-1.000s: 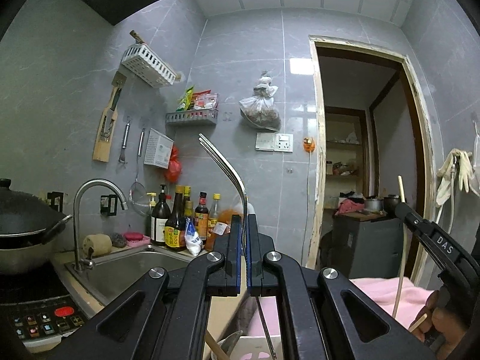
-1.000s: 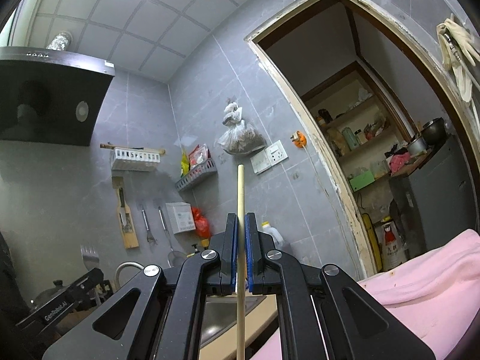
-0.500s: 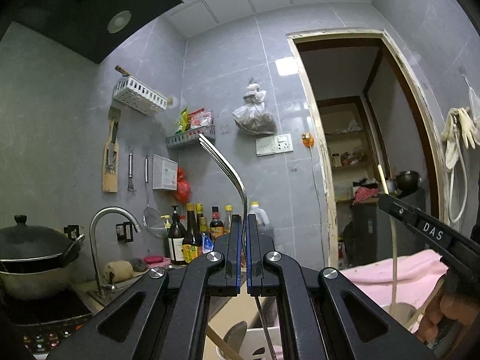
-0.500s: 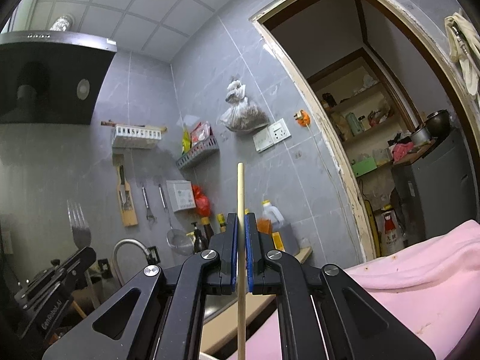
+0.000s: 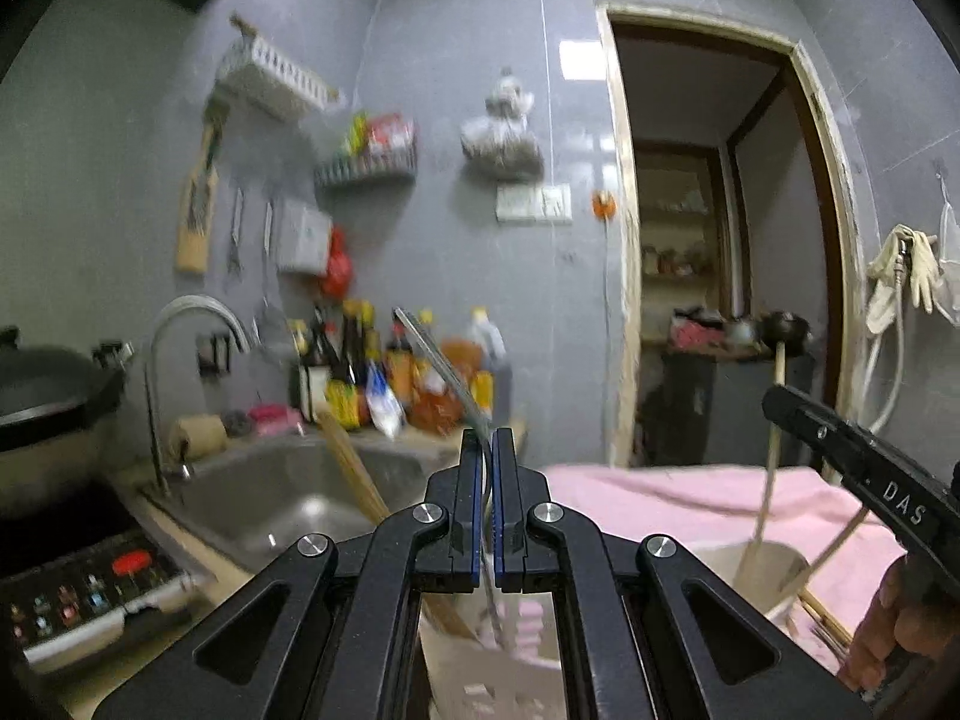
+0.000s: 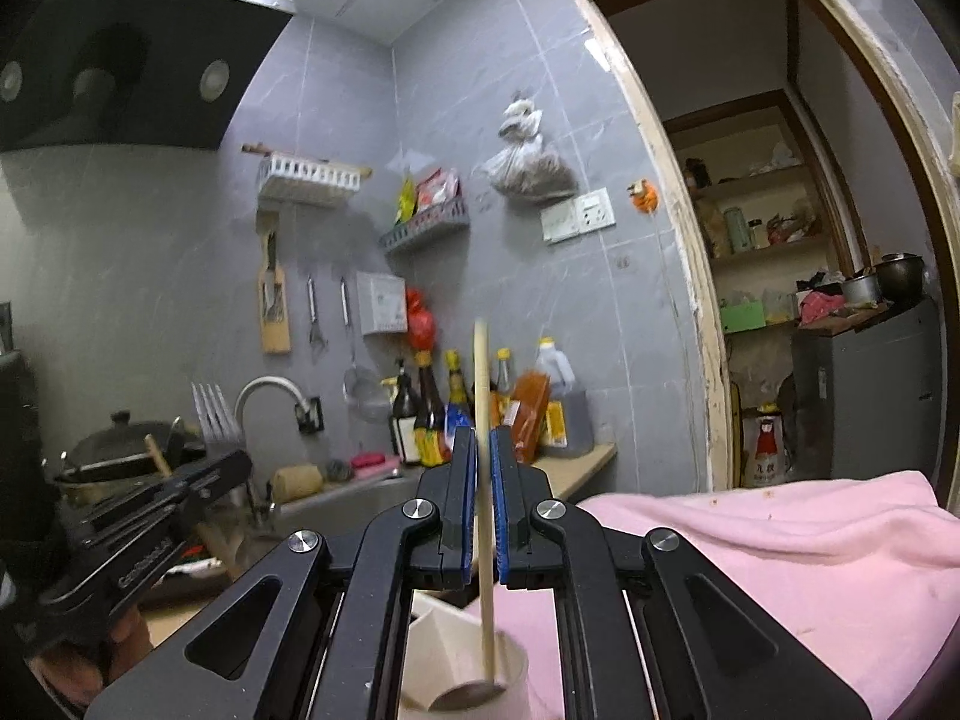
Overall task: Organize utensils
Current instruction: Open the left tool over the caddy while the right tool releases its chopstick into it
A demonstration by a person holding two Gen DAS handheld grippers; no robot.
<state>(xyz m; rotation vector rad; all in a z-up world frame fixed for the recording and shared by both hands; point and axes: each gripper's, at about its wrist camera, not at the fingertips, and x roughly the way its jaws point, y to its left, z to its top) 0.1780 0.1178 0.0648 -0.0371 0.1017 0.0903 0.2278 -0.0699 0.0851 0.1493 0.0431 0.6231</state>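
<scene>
Both grippers are busy putting utensils into cups, so this looks like the drop-in step.

In the right wrist view, the right gripper (image 6: 485, 468) sits in the middle of the frame. Its jaws are almost closed, with the chopstick (image 6: 483, 480) standing between them. There is a thin gap beside the stick, so I cannot tell if the jaws press on it. The low end of the stick already dips into the white cup (image 6: 510, 675) at the bottom middle of the frame. I think the next move is to let the stick go and lift the gripper clear.

In the left wrist view, the left gripper (image 5: 486, 450) is in the middle too. Its jaws are shut tight on the fork (image 5: 441, 369), whose prongs lean up toward the left. The handle runs down below the jaws toward a white holder (image 5: 480, 678) at the bottom of the frame. The view is blurry there, so I cannot tell if the handle is inside yet. I think it needs to go lower, then the jaws can open.

The cups stand on a pink cloth (image 6: 780, 540).
</scene>
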